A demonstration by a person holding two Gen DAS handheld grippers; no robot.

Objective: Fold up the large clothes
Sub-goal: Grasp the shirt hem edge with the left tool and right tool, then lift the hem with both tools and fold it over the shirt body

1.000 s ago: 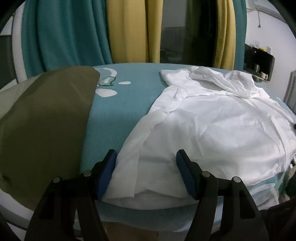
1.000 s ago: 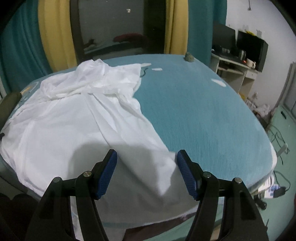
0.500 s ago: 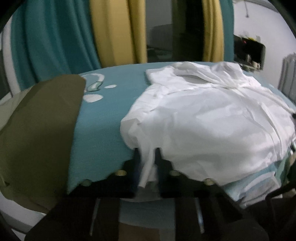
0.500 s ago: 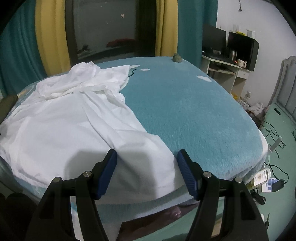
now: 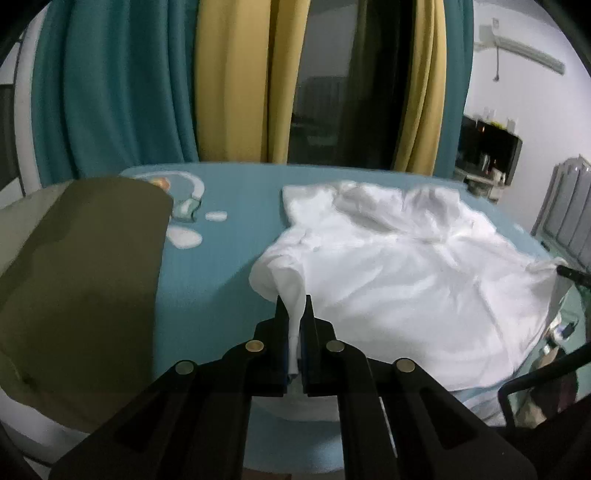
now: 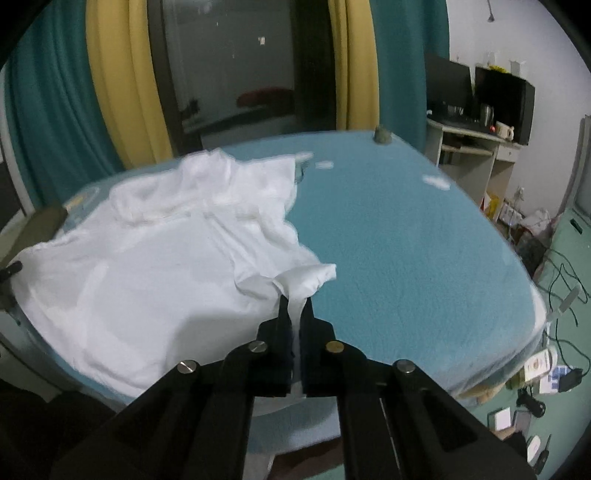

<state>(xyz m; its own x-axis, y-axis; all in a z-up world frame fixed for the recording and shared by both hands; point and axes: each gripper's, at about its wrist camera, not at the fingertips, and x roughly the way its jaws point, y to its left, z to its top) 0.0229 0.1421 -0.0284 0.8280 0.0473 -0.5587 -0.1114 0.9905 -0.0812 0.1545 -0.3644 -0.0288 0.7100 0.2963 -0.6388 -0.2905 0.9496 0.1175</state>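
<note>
- Teal curtains (image 5: 110,92) and mustard-yellow curtains (image 5: 232,81) hang side by side along the far wall.
- Between them a dark window (image 6: 236,66) reflects the dim room.
- The side wall (image 6: 517,33) is plain white.
- A pale desk (image 6: 472,147) in the corner carries a black monitor (image 6: 448,86) and a kettle (image 6: 487,110).
- Cables (image 6: 561,273) and small clutter lie on the green floor (image 6: 569,328).
- A grey panelled headboard (image 5: 569,218) stands at the right.

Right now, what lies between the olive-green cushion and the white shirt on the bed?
In the left wrist view, only bare teal bedspread separates the olive-green cushion from the white shirt; white printed patches sit farther back.
</note>
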